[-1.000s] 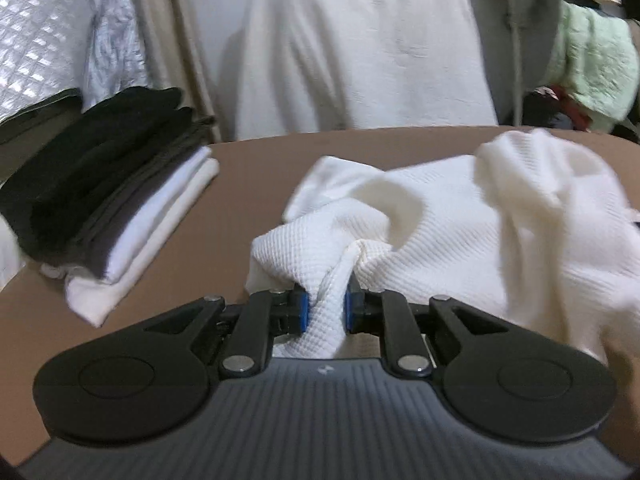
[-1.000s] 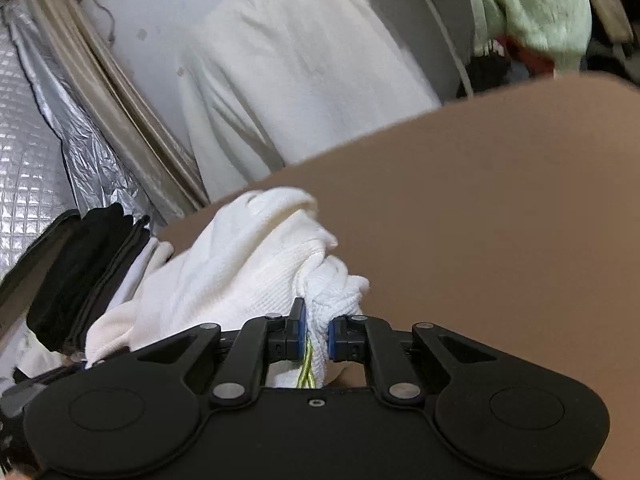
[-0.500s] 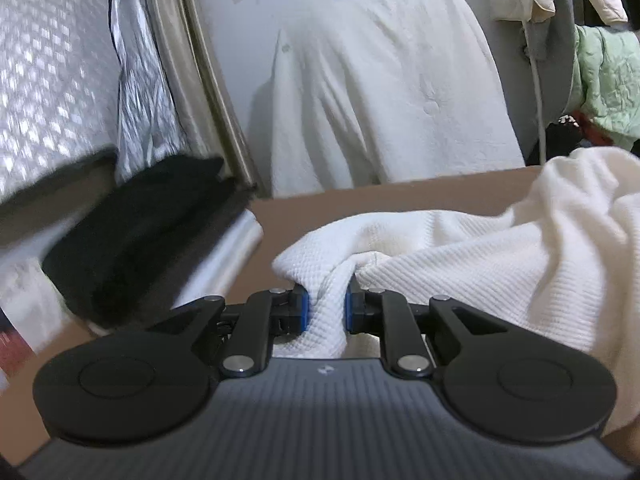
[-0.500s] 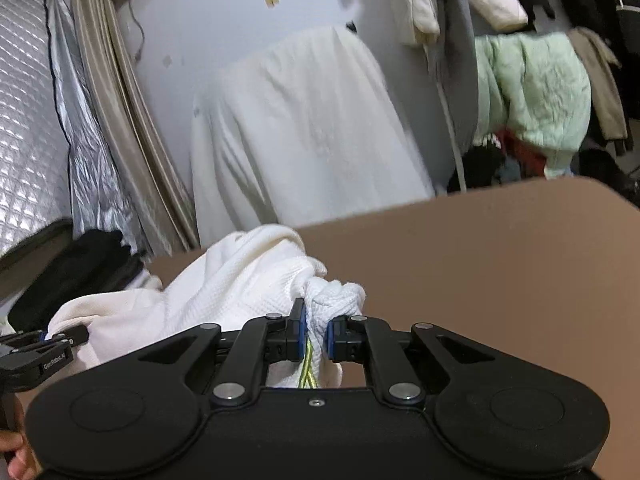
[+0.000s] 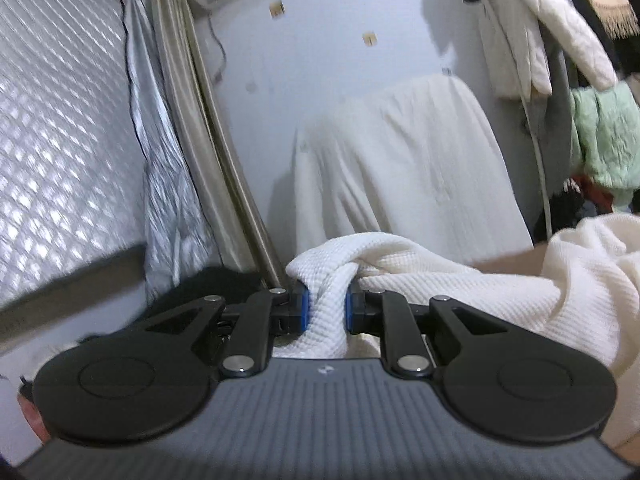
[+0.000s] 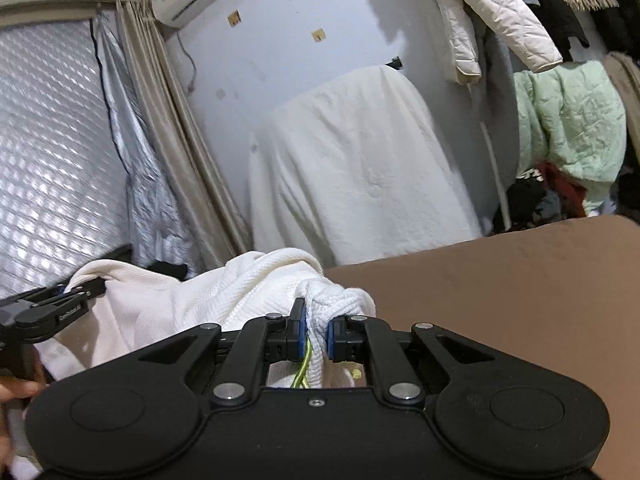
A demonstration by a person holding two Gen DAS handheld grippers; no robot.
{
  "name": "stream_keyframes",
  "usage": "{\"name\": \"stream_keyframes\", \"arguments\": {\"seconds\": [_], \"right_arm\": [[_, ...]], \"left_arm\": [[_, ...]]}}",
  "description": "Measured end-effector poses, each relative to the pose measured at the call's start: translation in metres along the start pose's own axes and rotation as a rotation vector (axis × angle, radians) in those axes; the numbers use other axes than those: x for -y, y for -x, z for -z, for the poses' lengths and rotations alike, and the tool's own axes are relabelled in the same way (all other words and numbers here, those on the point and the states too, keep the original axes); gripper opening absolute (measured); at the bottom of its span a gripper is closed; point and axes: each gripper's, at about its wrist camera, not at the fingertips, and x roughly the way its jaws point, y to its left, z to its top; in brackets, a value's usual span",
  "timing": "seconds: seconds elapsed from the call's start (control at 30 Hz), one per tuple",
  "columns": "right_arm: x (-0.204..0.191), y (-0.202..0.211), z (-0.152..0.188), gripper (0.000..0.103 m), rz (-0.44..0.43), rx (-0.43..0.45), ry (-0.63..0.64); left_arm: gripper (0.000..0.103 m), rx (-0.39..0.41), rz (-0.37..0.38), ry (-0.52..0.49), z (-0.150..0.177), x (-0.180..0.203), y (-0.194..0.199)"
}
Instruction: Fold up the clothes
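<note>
Above brown table (image 6: 500, 300): left gripper (image 5: 326, 306), right gripper (image 6: 316, 334) both clamping white garment (image 5: 460, 284), level.

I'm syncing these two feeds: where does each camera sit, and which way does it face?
Left wrist: on the left gripper, facing the back wall over the white garment it pinches; own fingers show.
Right wrist: on the right gripper, facing likewise over the brown table; left gripper at left edge.
Shared: garment, draped white cover.

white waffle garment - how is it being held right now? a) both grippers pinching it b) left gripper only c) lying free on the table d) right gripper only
a: the left gripper and the right gripper each have their blue pads shut on a bunch of the white waffle garment.
</note>
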Motion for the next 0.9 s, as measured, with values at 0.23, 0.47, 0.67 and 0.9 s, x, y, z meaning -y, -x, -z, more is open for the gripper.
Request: {"name": "stream_keyframes", "arguments": {"seconds": [0.23, 0.47, 0.67, 0.9], "right_arm": [[0.001, 0.017, -0.007, 0.011, -0.11, 0.018, -0.032], [0.018, -0.008, 0.0, 0.011, 0.019, -0.041, -0.007], [0.03, -0.023, -0.034, 0.011, 0.054, -0.018, 0.109], [0.079, -0.096, 0.018, 0.044, 0.263, -0.144, -0.055]], "left_arm": [[0.015, 0.161, -0.027, -0.074, -0.049, 0.01, 0.042], [0.015, -0.051, 0.065, 0.005, -0.042, 0.022, -0.044], [0.046, -0.218, 0.198, -0.03, -0.023, 0.052, -0.108], [0.06, -0.435, 0.268, -0.111, 0.068, 0.1, -0.146]]}}
